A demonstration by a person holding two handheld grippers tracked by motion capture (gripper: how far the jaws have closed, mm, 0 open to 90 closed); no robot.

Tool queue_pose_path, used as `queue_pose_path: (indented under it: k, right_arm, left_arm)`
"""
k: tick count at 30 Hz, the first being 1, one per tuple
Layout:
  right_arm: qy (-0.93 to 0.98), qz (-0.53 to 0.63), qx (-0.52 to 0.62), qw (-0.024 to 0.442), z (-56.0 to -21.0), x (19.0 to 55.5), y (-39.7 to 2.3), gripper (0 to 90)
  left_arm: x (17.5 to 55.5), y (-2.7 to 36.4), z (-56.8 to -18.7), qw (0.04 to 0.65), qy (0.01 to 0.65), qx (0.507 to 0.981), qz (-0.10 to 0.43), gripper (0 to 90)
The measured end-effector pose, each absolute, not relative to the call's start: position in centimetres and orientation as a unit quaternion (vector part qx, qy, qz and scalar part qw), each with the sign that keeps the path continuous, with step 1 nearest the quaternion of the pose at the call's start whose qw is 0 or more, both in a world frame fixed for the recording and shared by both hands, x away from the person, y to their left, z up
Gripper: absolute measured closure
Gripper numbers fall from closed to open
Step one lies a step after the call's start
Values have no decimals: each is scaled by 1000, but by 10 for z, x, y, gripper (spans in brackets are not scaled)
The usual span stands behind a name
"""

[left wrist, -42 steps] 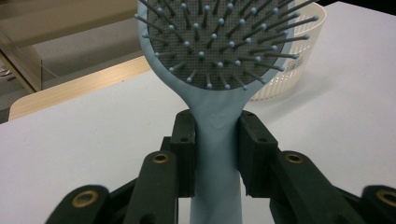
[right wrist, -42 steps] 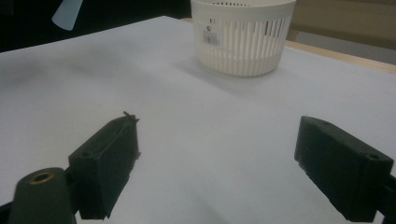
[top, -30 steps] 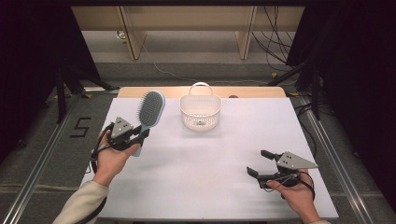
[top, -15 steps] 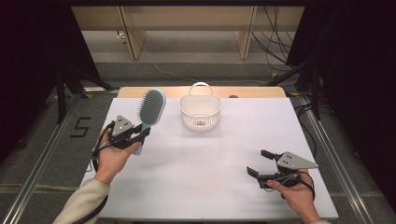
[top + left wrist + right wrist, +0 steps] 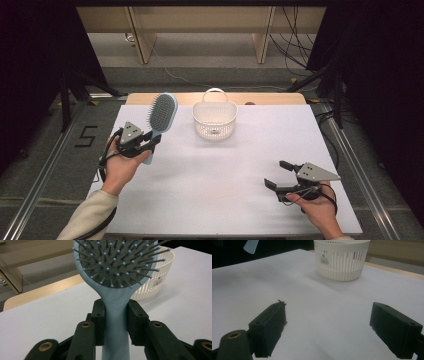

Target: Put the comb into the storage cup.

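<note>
A: Left gripper (image 5: 148,143) first. Jaws?

B: Closed partway, pads pressed on either flank of the pale blue hairbrush (image 5: 161,118), right at the narrow neck of the handle. Seen plainly in the left gripper view: hairbrush (image 5: 115,312) clamped between both black pads, no gap on either side.

A: And the right gripper (image 5: 278,175)?

B: Spread wide, nothing between. In the right gripper view, bare white table (image 5: 317,315) in the gap, neither pad touching anything. Held low over the near right part of the table (image 5: 225,200), well apart from the brush.

A: Whereabouts on the table, the brush?

B: Lifted above the left side, off the surface, carried in the left hand (image 5: 120,167). To the left of the white basket (image 5: 215,119), near it but not touching.

A: Pointing which way?

B: Head up and away toward the far edge, leaning slightly right toward the basket. Long axis running from the handle end low at the gripper to the oval head high and beyond. Bristle pad facing back toward the person's side.

A: Basket itself?

B: Upright at the far middle, handle raised, slotted wall, a small label on the side in the right gripper view (image 5: 325,260).
</note>
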State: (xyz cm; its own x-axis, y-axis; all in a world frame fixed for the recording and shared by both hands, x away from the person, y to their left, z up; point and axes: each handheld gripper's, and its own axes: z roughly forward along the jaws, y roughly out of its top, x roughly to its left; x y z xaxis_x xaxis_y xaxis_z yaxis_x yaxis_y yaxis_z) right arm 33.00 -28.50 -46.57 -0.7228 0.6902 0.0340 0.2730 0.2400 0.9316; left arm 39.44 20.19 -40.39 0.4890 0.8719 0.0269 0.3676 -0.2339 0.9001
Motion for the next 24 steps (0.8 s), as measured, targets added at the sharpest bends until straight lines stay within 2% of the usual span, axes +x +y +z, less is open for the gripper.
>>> queue_pose_path:
  k: [24]
  right_arm:
    - [762,530,316,196,-466,330,-285,145]
  left_arm:
    - [398,198,-401,456,420,734,278,702]
